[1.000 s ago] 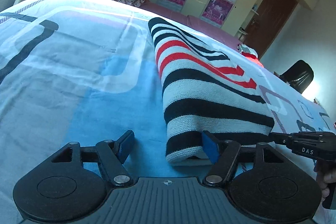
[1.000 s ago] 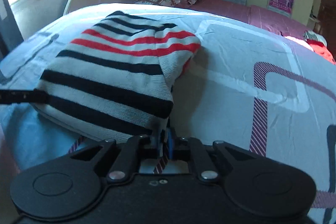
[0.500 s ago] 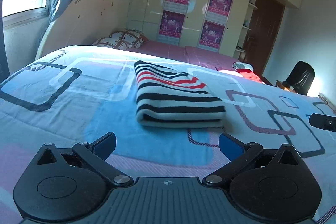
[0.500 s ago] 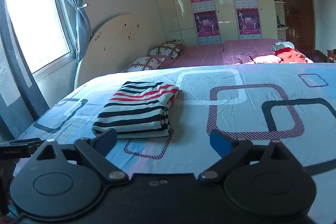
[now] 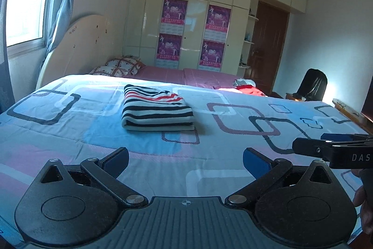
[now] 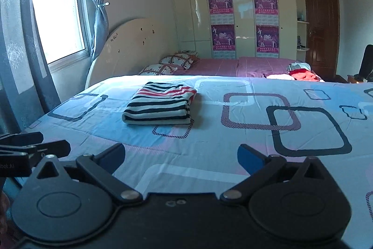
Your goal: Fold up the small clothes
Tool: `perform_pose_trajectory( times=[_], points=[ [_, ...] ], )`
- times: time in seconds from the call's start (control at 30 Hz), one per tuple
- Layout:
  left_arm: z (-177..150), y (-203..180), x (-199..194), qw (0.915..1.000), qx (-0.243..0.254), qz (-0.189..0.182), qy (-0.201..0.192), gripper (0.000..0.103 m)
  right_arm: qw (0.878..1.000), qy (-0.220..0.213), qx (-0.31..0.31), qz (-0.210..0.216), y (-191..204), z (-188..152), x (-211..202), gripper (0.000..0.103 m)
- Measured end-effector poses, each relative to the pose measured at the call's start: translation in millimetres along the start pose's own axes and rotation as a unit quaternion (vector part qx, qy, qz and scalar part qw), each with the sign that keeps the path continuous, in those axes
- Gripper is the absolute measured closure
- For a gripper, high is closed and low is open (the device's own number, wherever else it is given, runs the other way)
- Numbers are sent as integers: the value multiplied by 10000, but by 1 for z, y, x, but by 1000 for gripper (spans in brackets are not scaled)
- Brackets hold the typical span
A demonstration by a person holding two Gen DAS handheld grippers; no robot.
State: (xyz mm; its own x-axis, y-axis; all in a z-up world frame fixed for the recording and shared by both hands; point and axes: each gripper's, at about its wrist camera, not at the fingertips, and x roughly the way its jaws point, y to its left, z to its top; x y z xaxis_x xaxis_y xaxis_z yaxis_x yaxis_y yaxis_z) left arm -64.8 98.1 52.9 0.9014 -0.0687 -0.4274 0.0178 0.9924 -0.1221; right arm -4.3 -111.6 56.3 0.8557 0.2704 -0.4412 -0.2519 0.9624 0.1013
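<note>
A folded garment with black, white and red stripes (image 5: 156, 110) lies flat on the blue patterned bedspread (image 5: 233, 151); it also shows in the right wrist view (image 6: 160, 104). My left gripper (image 5: 185, 159) is open and empty, held well back from the garment above the near part of the bed. My right gripper (image 6: 180, 156) is open and empty, also well back. The right gripper shows at the right edge of the left wrist view (image 5: 335, 148), and the left gripper at the left edge of the right wrist view (image 6: 28, 148).
Pillows (image 6: 172, 63) and a pink bed lie behind, with a small pile of red and white clothes (image 6: 299, 71). A curved headboard (image 6: 130, 48) and window are at the left, a wardrobe with posters (image 5: 193, 34) at the back, a black chair (image 5: 312, 85) at the right.
Both grippers let go of the folded garment, opened wide and pulled back and up, away from it. The garment stays folded on the bed.
</note>
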Motion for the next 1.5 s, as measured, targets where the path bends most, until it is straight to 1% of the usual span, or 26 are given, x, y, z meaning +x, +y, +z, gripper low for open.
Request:
perform_pose_trajectory(
  times=[0.13,0.33,0.63,0.93,1.5],
  points=[
    [2,-3,-13,9998,-73,14,-179,0,9994,-246,-238,-46,5,8,-17,1],
    [4,-7,-24,9993,-155,46,-330,0,9990,-274,-365,-7,10,8,-24,1],
    [4,-13,-28,9993,-107,52,-343,0,9985,-347,-403,-90,9,3,-29,1],
    [8,-20,-27,9994,-97,28,-342,0,9987,-352,-357,-84,7,4,-28,1],
    [11,-20,-28,9992,-89,7,-392,0,9984,-397,-372,-127,8,5,-29,1]
  ],
)
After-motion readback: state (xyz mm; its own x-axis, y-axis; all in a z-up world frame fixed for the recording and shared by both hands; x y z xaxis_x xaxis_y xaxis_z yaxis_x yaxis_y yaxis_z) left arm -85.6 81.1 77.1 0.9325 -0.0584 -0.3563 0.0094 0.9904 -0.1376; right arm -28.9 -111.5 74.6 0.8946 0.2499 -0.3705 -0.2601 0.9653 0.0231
